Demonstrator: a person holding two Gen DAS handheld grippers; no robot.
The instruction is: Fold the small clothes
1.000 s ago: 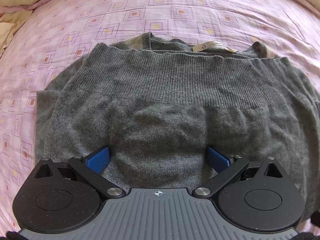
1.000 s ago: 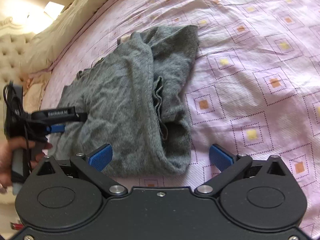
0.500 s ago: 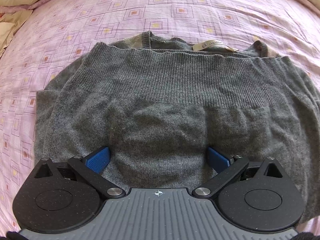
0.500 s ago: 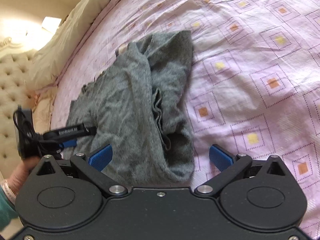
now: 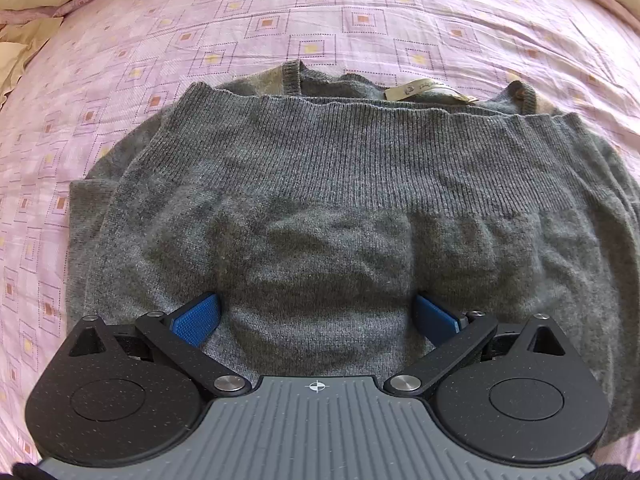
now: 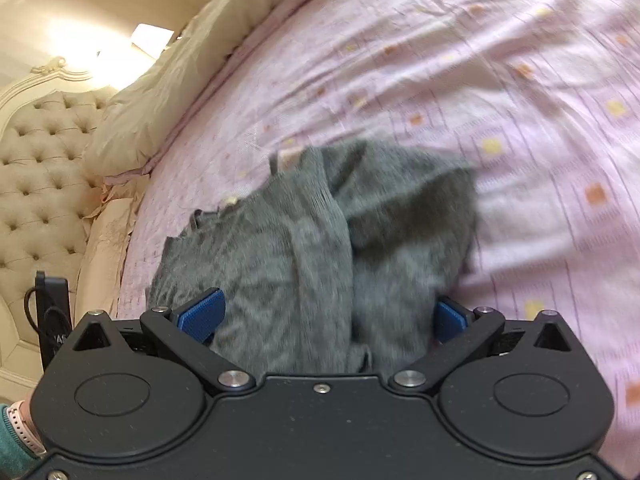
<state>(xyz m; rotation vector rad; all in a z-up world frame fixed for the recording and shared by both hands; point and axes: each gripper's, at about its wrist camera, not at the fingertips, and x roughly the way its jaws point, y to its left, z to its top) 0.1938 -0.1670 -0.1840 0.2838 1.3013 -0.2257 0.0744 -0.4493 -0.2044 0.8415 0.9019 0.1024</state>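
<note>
Right hand-held gripper (image 6: 324,320) has swung over grey sweater (image 5: 320,208), blue pads now straddling its bunched side, jaws spread, nothing clamped. Left hand-held gripper (image 5: 316,316) unchanged, released, pads resting on sweater's near fold. Sweater lies folded on pink bedsheet (image 5: 120,60), neck label at far edge.

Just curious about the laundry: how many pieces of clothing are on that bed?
1: a grey knitted sweater, folded on the pink patterned bedsheet. Anything beneath would be hidden.
</note>
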